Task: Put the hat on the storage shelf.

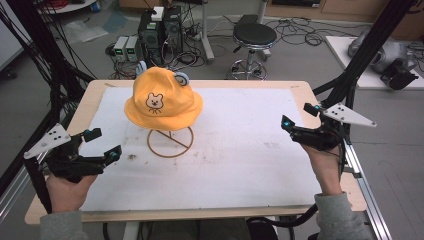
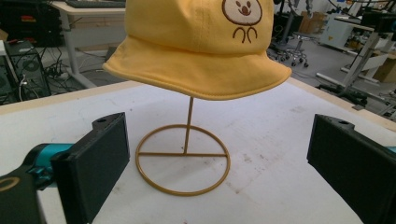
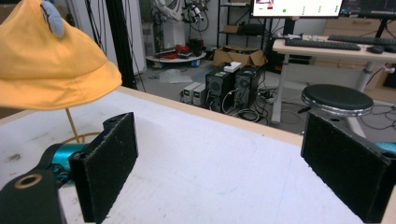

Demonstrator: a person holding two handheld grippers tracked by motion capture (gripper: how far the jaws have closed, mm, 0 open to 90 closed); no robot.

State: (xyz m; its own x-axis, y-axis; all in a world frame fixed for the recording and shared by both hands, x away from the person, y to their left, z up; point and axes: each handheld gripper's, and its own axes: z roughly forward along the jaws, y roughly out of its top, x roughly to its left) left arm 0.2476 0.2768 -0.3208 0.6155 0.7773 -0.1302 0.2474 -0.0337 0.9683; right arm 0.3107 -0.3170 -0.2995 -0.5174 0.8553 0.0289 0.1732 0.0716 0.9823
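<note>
Yellow bucket hat (image 1: 163, 98), with a bear face stitched on its front, sat on a thin gold wire stand (image 1: 170, 142) left of centre on the white tabletop (image 1: 240, 150). At the near left edge the left gripper (image 1: 102, 144) hovered with its jaws wide apart and empty, aimed at the stand. At the right edge the right gripper (image 1: 298, 115) also held its jaws wide and empty, well apart from the hat.
</note>
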